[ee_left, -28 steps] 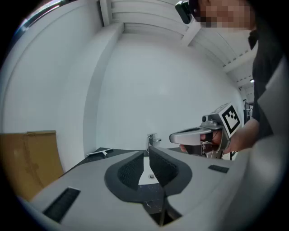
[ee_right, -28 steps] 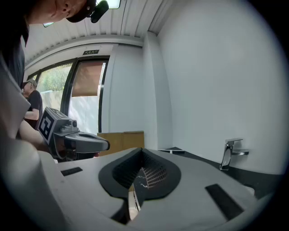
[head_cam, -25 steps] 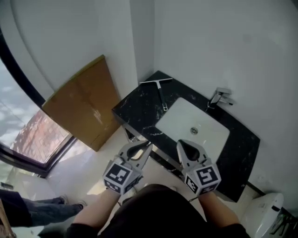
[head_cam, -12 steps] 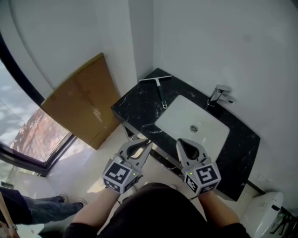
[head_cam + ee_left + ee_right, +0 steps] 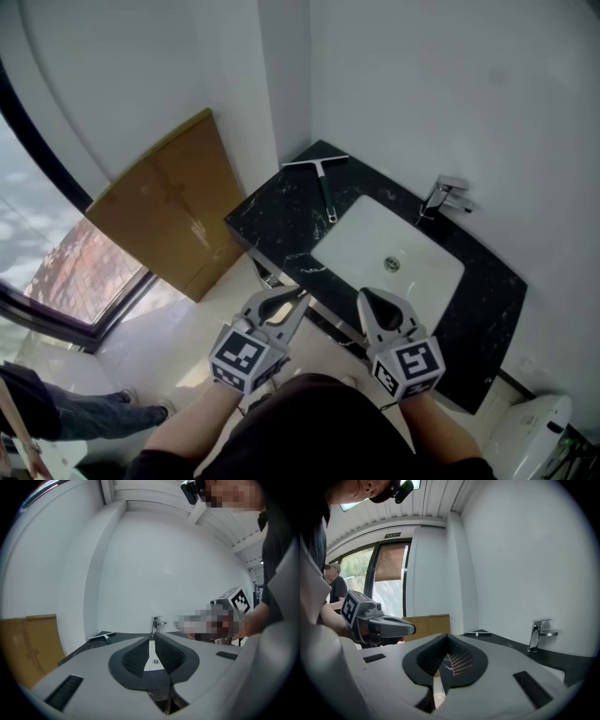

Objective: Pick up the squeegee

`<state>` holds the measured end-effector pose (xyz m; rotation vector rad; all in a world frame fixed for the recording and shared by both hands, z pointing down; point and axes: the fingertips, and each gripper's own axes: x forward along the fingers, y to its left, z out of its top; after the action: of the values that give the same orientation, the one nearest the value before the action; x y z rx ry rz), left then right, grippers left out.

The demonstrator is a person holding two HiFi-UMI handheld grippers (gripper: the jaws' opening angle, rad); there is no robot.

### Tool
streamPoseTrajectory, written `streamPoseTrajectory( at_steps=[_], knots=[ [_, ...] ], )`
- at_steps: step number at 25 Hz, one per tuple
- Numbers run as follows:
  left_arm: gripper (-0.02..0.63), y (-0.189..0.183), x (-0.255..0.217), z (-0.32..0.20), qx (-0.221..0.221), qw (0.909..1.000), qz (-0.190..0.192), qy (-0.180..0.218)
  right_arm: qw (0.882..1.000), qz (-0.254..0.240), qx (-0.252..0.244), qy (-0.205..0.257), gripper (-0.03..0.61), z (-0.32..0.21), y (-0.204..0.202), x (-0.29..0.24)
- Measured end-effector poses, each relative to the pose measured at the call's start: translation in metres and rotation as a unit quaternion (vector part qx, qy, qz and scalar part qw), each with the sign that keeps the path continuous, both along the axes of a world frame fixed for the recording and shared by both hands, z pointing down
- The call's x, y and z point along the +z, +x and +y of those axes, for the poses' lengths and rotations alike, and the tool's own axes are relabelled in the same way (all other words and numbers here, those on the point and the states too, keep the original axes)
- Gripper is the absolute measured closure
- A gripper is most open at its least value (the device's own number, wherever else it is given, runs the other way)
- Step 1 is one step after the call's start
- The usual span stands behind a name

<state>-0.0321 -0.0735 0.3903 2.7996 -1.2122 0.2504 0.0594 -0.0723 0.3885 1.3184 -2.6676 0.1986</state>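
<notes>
The squeegee [image 5: 316, 164] lies flat on the far left corner of the black marble counter [image 5: 272, 220], its blade toward the wall and its thin handle pointing back toward the basin; nothing touches it. Going from the left, there is a window [image 5: 56, 272], then a brown board [image 5: 169, 211] leaning against the white wall just beside the counter's end. To the right of the squeegee a white sink basin [image 5: 375, 246] is set into the counter, with a chrome faucet [image 5: 442, 195] behind it. A white toilet [image 5: 530, 427] shows at the far right. The 2 grippers hang side by side in front of the counter's near edge, well apart from the squeegee. The left gripper [image 5: 296, 296] has its jaws clenched on nothing. The right gripper [image 5: 367, 296] is also closed tight and empty.
</notes>
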Motion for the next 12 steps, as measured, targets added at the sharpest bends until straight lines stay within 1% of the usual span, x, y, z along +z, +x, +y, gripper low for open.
streamPoseTrajectory(
  at_steps=[2, 5, 8, 12],
  knots=[
    [0.569, 0.006, 0.002, -0.001, 0.0, 1.0, -0.006, -0.001, 1.0, -0.002, -0.002, -0.001, 0.569, -0.001, 0.006, 0.002],
    [0.569, 0.018, 0.0, -0.004, -0.013, 0.9999, -0.006, -0.006, 1.0, -0.004, -0.01, -0.003, 0.569, -0.002, 0.018, 0.004],
    [0.569, 0.034, 0.003, -0.005, -0.017, 0.9998, -0.014, 0.001, 1.0, -0.005, -0.021, -0.002, 0.569, -0.003, 0.033, 0.004],
    [0.569, 0.051, 0.0, -0.008, -0.041, 0.9991, -0.013, 0.002, 0.999, -0.002, -0.035, -0.003, 0.569, -0.006, 0.052, 0.005]
  ],
)
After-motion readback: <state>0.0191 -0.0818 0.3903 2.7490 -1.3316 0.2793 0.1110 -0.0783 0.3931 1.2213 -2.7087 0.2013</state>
